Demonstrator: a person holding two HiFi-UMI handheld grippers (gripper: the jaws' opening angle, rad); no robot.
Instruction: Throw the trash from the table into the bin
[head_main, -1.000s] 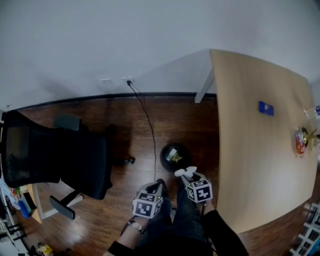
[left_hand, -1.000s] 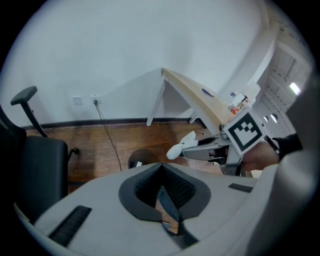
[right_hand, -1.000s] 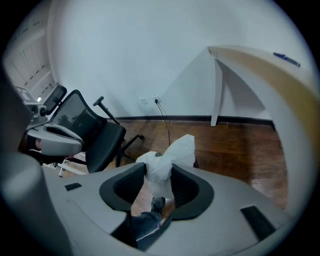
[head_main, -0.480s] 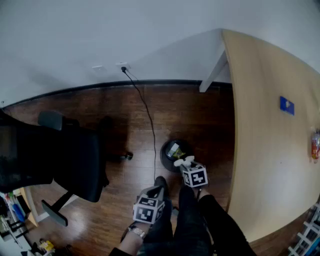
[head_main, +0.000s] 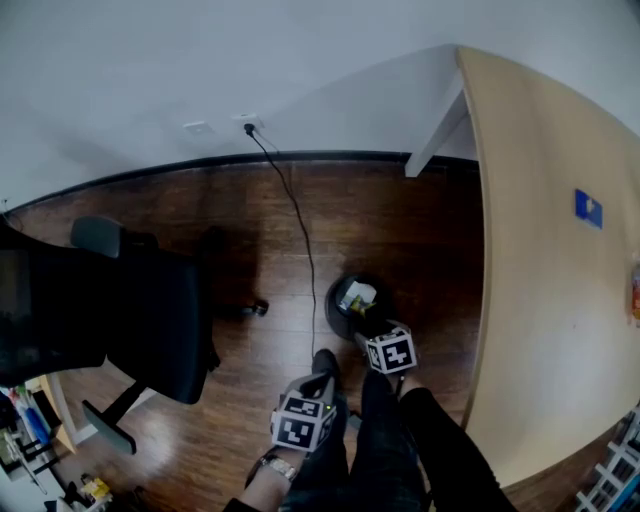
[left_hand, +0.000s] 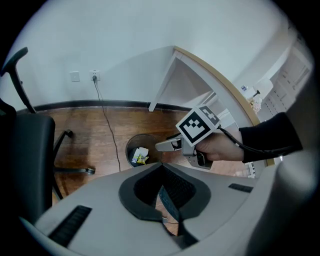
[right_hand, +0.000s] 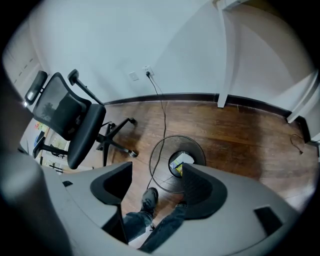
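The black round bin (head_main: 357, 303) stands on the wood floor beside the table (head_main: 540, 260). White and yellow trash (head_main: 360, 295) lies inside it. My right gripper (head_main: 365, 328) hangs just over the bin's near rim. Its jaws have just been opening and stand open with nothing between them, and in the right gripper view (right_hand: 156, 186) the bin (right_hand: 165, 175) and trash (right_hand: 179, 162) show straight below. My left gripper (head_main: 318, 385) is nearer me, shut (left_hand: 162, 172) with nothing seen between the pads. The left gripper view shows the bin (left_hand: 131, 146) and the right gripper (left_hand: 167, 145).
A black office chair (head_main: 110, 320) stands at the left. A cable (head_main: 300, 230) runs from a wall socket past the bin. My legs and a shoe (head_main: 323, 362) are below the grippers. A blue item (head_main: 588, 208) lies on the table.
The right gripper came down over the bin and its jaws opened. The white crumpled trash it held now lies in the bin. The left gripper also sank a little.
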